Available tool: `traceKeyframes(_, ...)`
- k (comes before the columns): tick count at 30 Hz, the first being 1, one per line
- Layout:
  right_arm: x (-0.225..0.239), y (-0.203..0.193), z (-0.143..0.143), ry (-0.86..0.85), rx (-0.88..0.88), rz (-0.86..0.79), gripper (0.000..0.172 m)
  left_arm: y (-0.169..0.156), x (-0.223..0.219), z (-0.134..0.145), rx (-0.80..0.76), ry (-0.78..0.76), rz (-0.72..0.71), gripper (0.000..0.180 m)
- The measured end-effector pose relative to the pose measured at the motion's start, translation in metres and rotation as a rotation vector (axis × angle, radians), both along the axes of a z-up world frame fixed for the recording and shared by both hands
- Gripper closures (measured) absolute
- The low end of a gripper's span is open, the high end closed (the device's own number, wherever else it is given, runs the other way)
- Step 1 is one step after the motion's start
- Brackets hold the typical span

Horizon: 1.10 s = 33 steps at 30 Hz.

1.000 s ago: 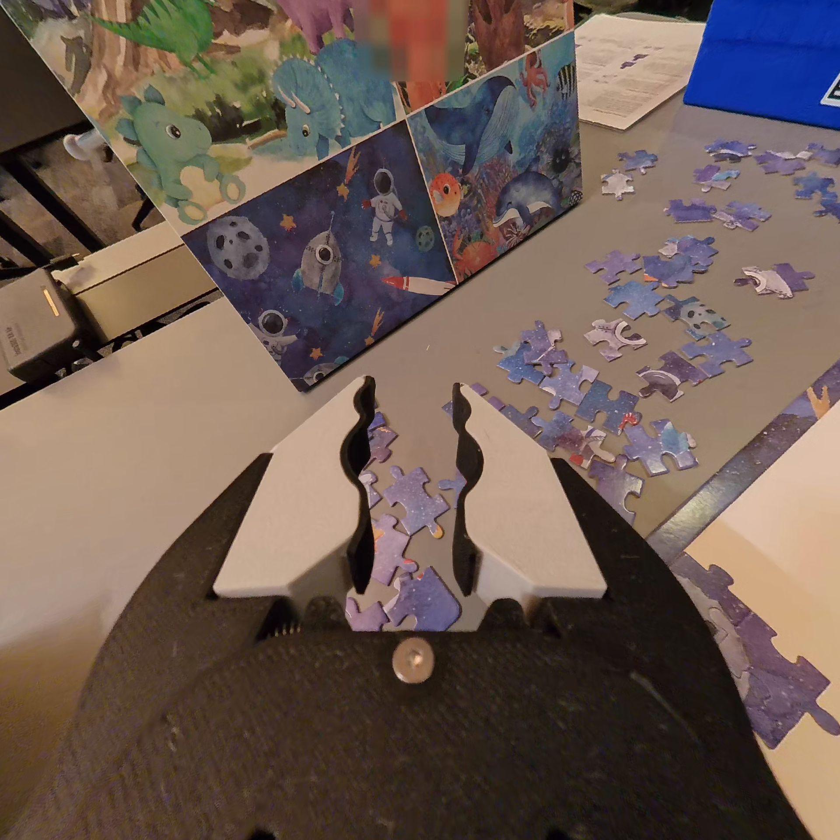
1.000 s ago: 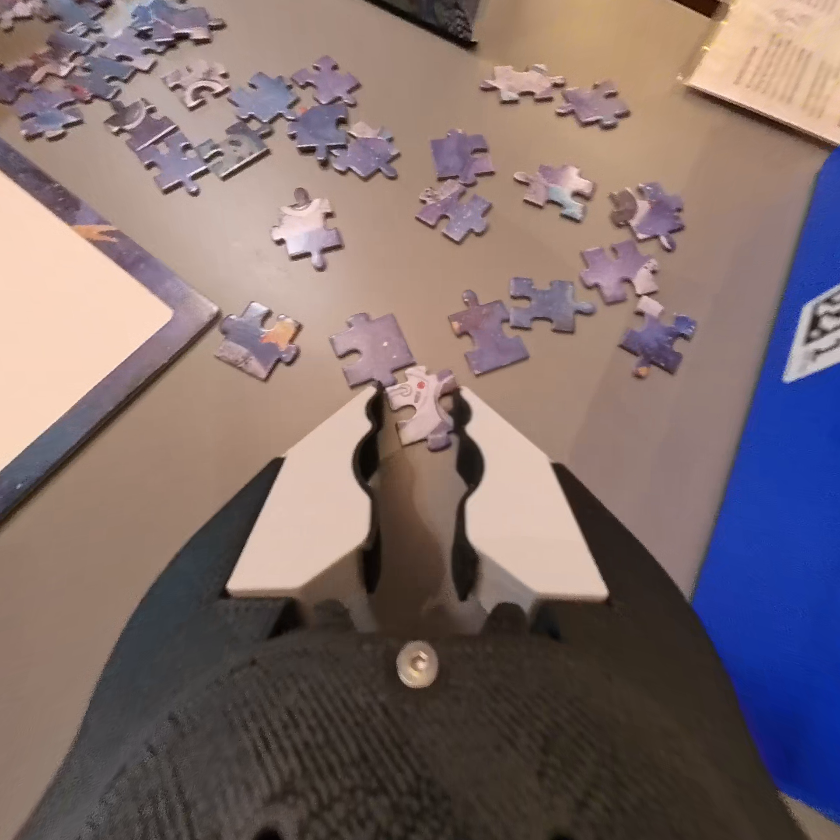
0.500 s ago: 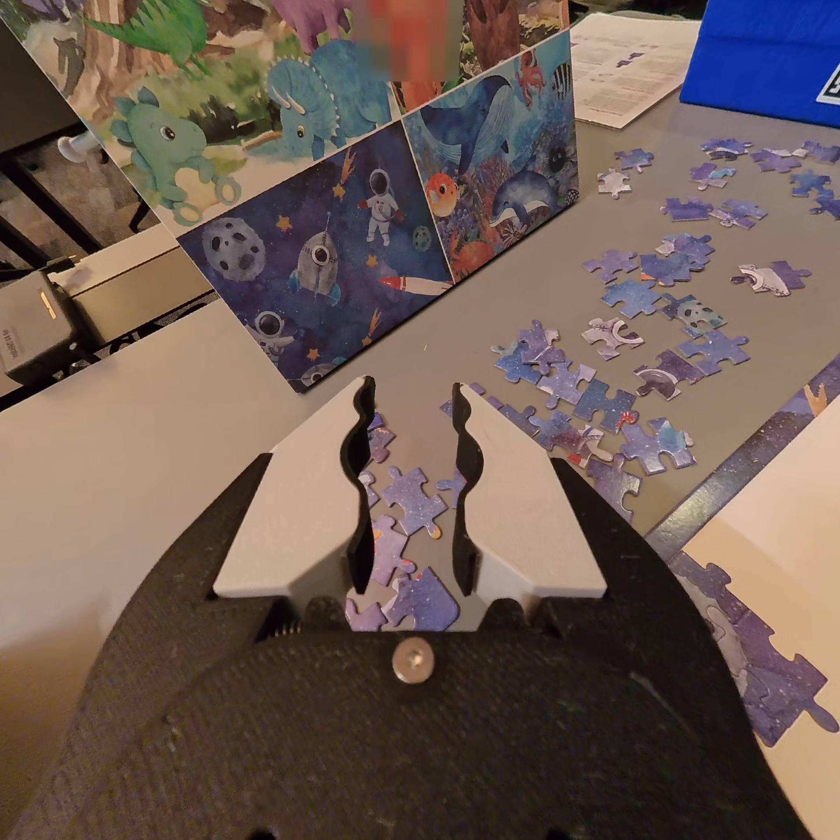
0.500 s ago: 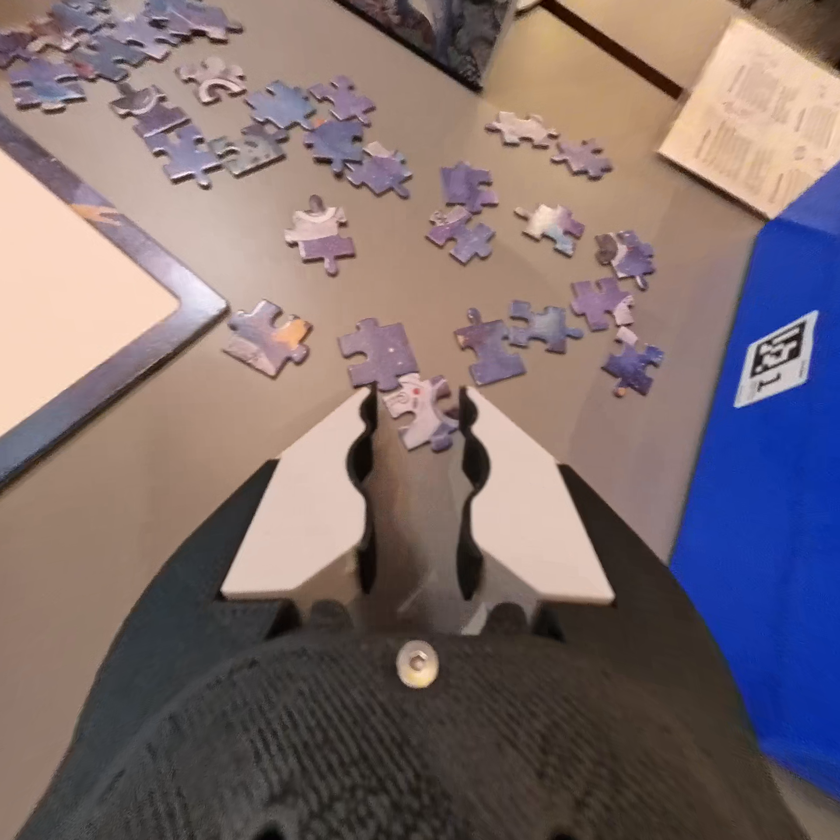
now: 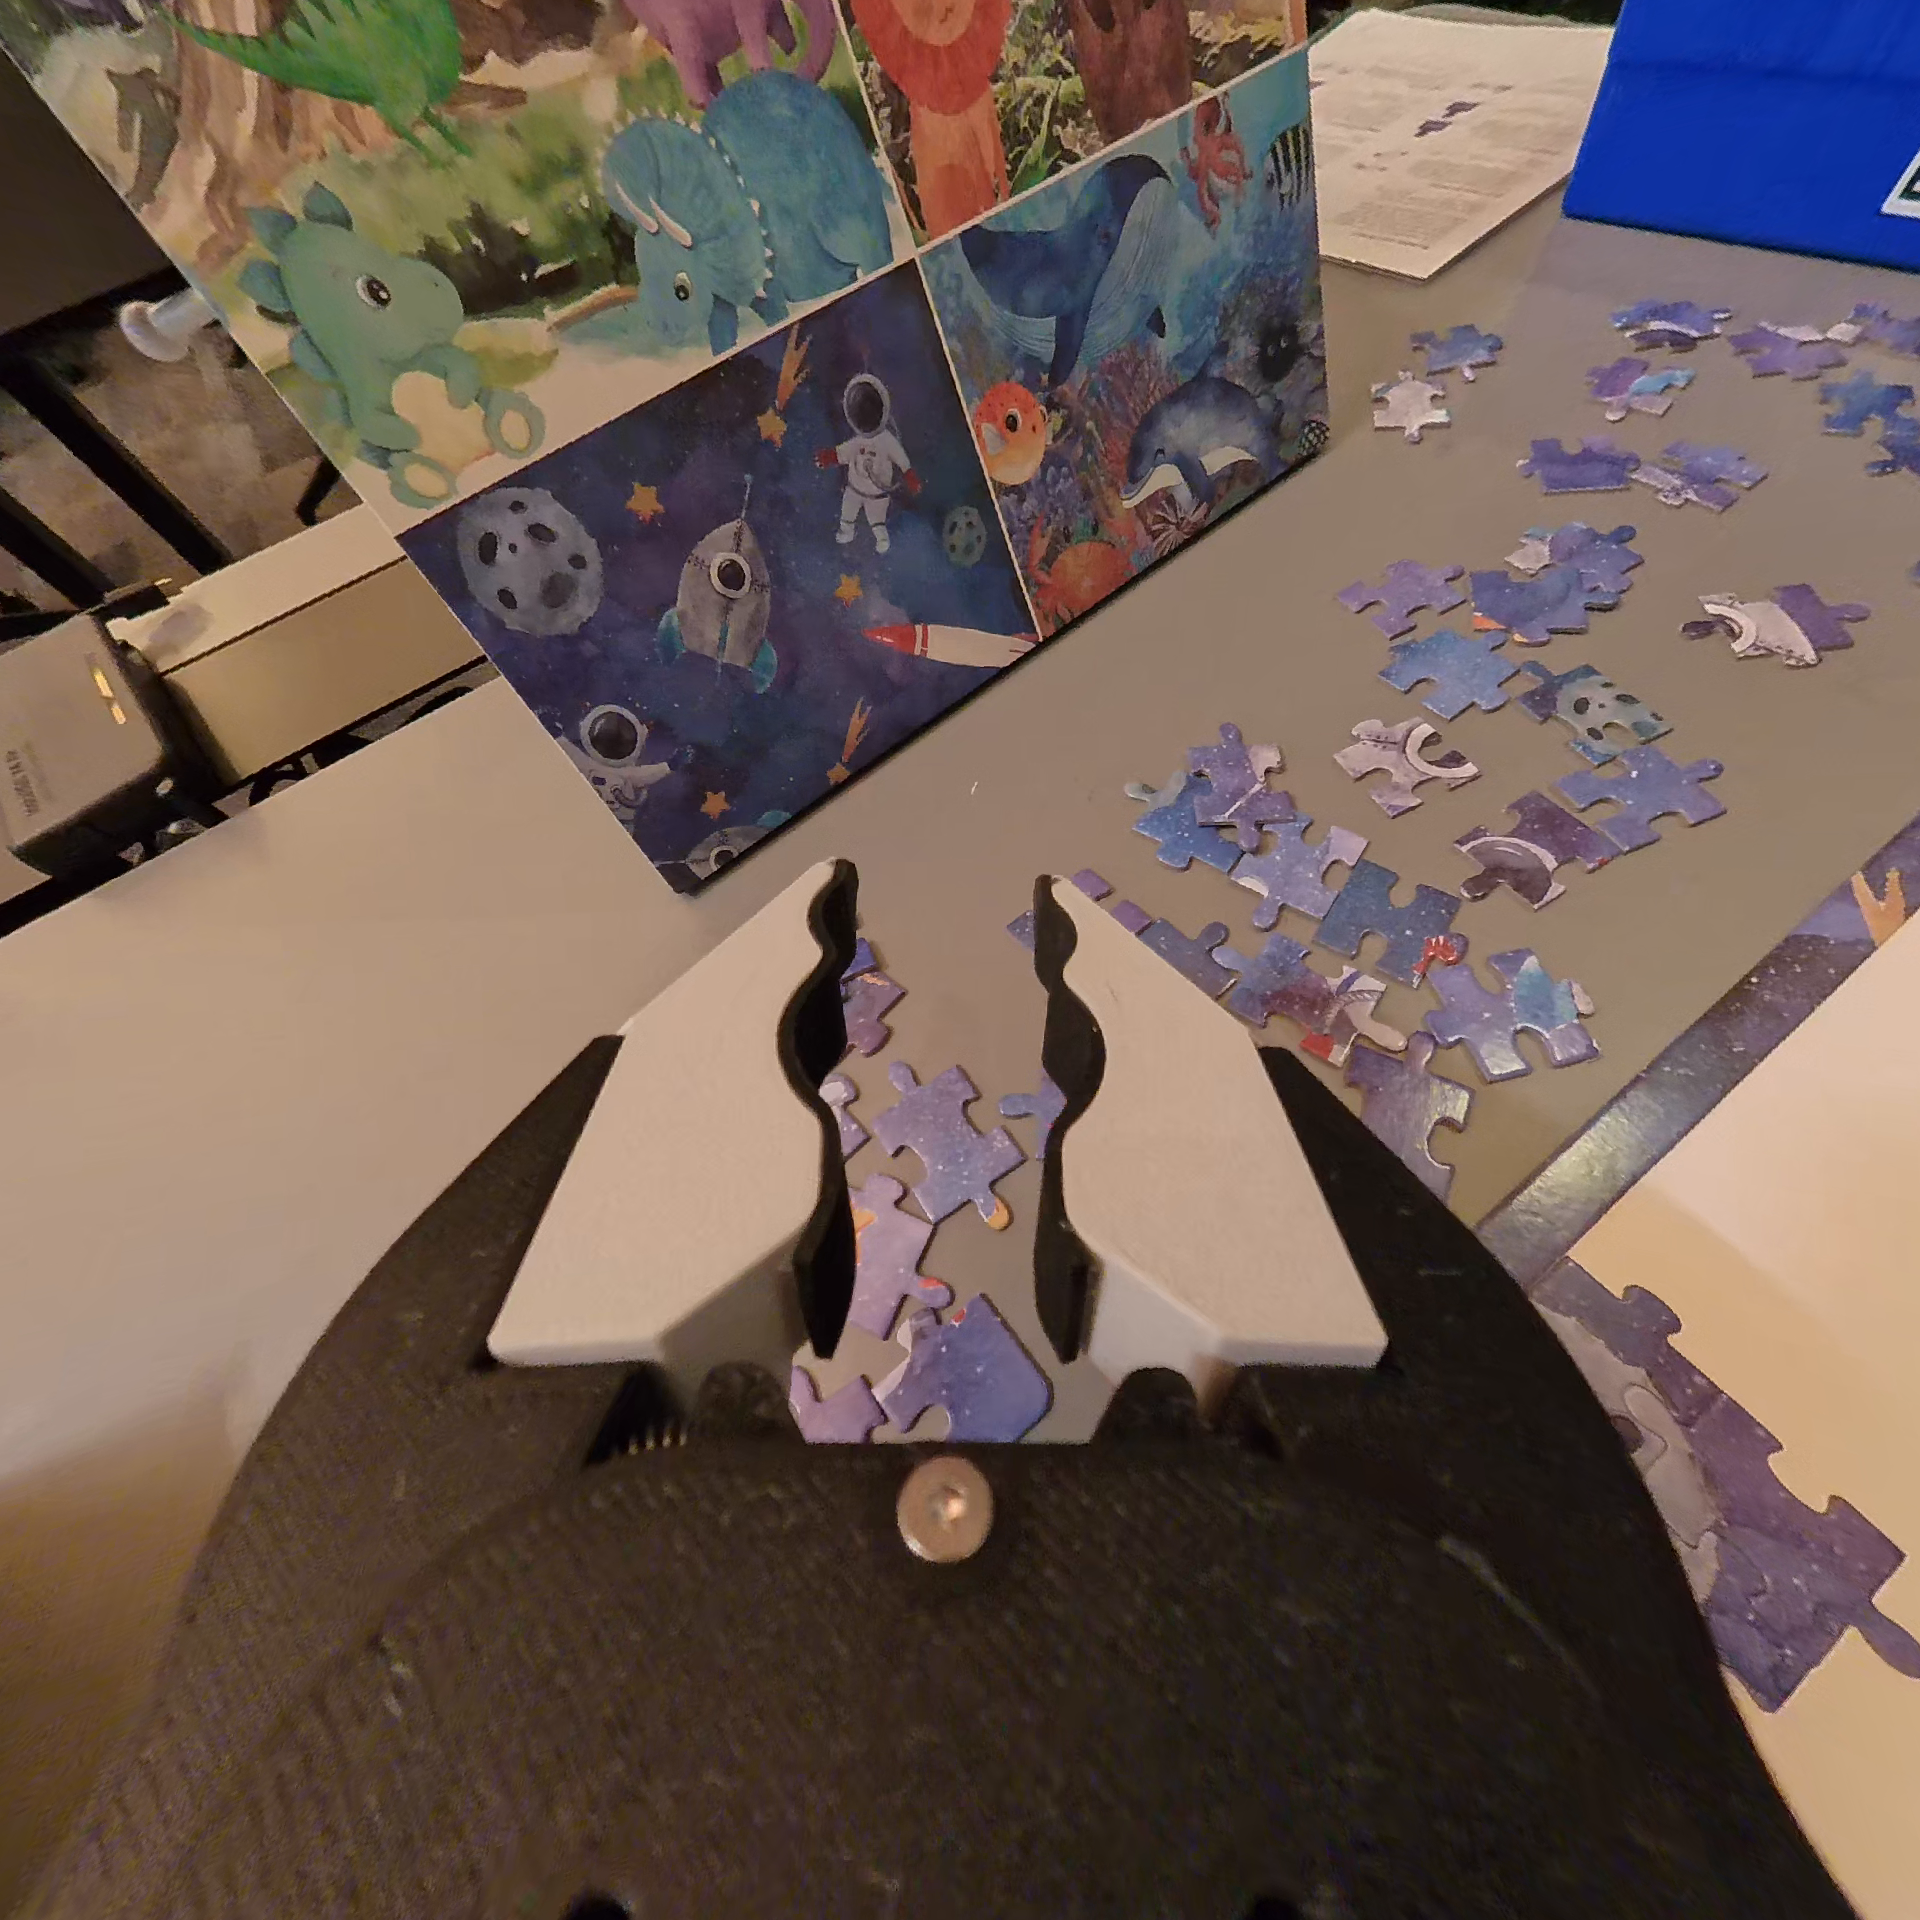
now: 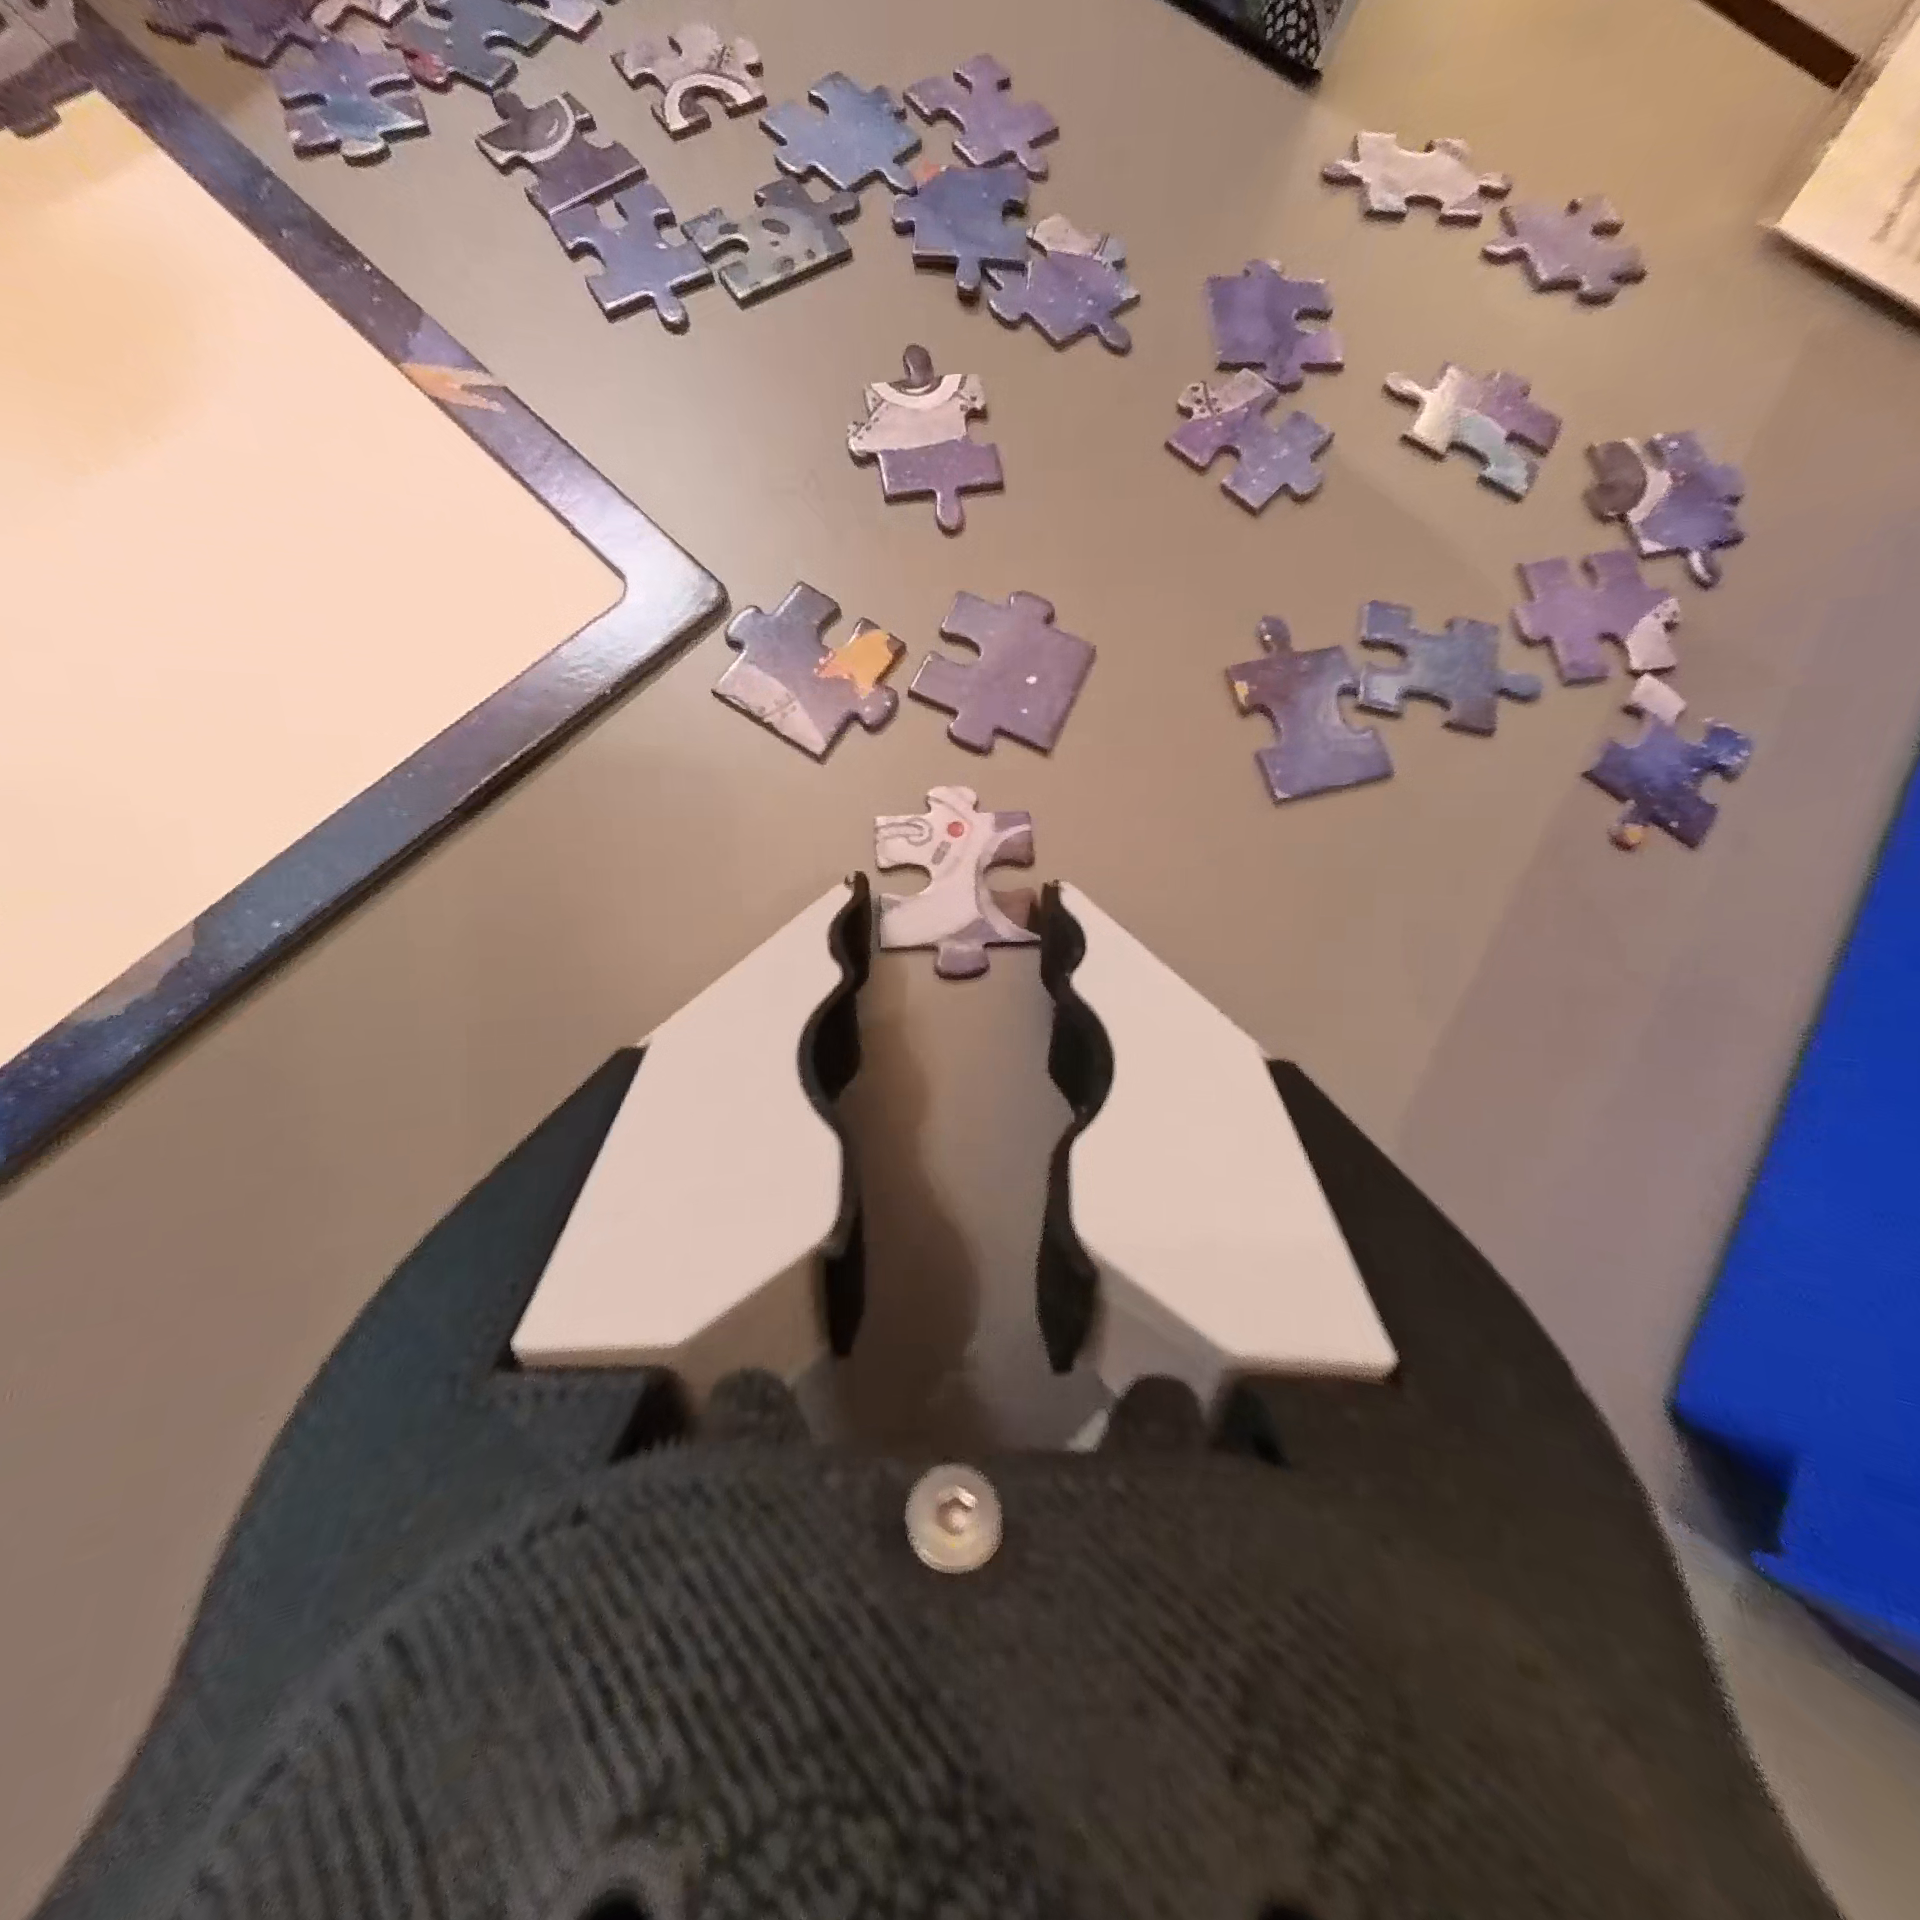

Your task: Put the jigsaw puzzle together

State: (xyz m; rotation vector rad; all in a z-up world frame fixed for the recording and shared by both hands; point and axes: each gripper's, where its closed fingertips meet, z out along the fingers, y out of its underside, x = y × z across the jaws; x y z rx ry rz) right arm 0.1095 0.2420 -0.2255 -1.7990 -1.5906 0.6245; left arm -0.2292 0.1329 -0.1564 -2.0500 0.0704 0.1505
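Fingers (image 5: 831,935) of our left gripper (image 5: 945,904) stand spread with nothing between them, hovering over loose pieces (image 5: 940,1132) that lie flat on the worktop (image 5: 260,1039) beneath; we judge the gripper is held clear, waiting. A picture box (image 5: 727,520) leans upright toward the far edge, likely propped as a reference. At the right edge sits a tray (image 5: 1621,1153) with a joined patch (image 5: 1766,1558) of pieces at its near border. How high the fingers ride above the pieces we cannot tell, and the gripper body hides whatever lies nearer.

From the right wrist, our right gripper (image 6: 954,914) pinches a white piece (image 6: 951,883) by its sides at the very fingertips, most of it jutting forward, so its face stays readable. Whether it is lifted or resting on the worktop we cannot tell. Scattered pieces (image 6: 1008,686) lie beyond, the tray corner (image 6: 665,613) to the left, a blue bin (image 6: 1818,1195) cut off at the right edge.
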Motion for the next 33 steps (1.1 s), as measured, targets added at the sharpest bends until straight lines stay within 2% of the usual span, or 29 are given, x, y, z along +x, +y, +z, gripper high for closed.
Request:
traceKeyframes(10,-0.004,-0.009,0.000,0.012,-0.013,0.045,0.163,-0.001,-0.001,0.001,0.007,-0.005,0.004,0.148)
traceKeyframes(15,-0.006,-0.003,0.006,0.027,-0.033,0.008,0.152,0.000,-0.001,0.001,0.004,-0.003,0.002,0.148)
traceKeyframes(20,-0.005,0.000,-0.001,-0.103,-0.064,0.014,0.148,-0.001,-0.001,0.001,0.005,-0.004,0.003,0.148)
traceKeyframes(27,-0.007,-0.003,-0.004,-0.290,-0.114,0.055,0.155,-0.001,-0.002,0.002,0.006,0.001,0.005,0.148)
traceKeyframes(29,-0.007,-0.002,-0.004,-0.318,-0.122,0.055,0.163,-0.001,-0.002,0.003,0.011,-0.001,0.005,0.148)
traceKeyframes(33,-0.007,-0.002,-0.004,-0.319,-0.122,0.060,0.163,-0.002,-0.002,0.004,0.017,-0.004,0.005,0.148)
